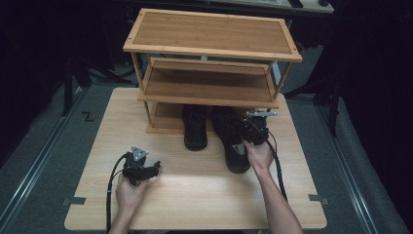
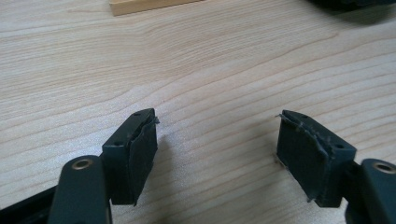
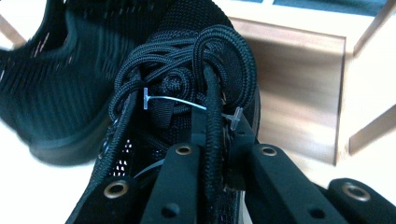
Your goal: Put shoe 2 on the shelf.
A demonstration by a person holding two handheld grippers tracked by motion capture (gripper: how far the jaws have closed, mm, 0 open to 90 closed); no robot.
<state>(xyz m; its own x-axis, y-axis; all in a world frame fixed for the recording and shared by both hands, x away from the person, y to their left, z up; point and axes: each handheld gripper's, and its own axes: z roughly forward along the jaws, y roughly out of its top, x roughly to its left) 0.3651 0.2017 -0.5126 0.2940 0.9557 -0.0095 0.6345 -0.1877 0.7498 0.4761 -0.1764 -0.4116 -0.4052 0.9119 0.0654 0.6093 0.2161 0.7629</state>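
two black knit lace-up shoes sit on the pale wooden table [image 1: 195, 190], toes toward the person, heels under the bottom tier of a three-tier bamboo shoe rack [image 1: 209, 48] standing at the far edge. the left shoe [image 1: 195, 129] lies just beside the right shoe [image 1: 231, 141], slightly apart. the right gripper [image 3: 215, 140], held in the right hand [image 1: 259, 155], rests on the right shoe; its jaws are drawn narrow, pinching a black lace [image 3: 212, 116] among the bunched laces at the tongue. a clear plastic tag fastener [image 3: 187, 103] crosses those laces. the left gripper [image 2: 217, 149], in the left hand [image 1: 129, 190], sits low over bare table near the front left, jaws spread wide, holding nothing.
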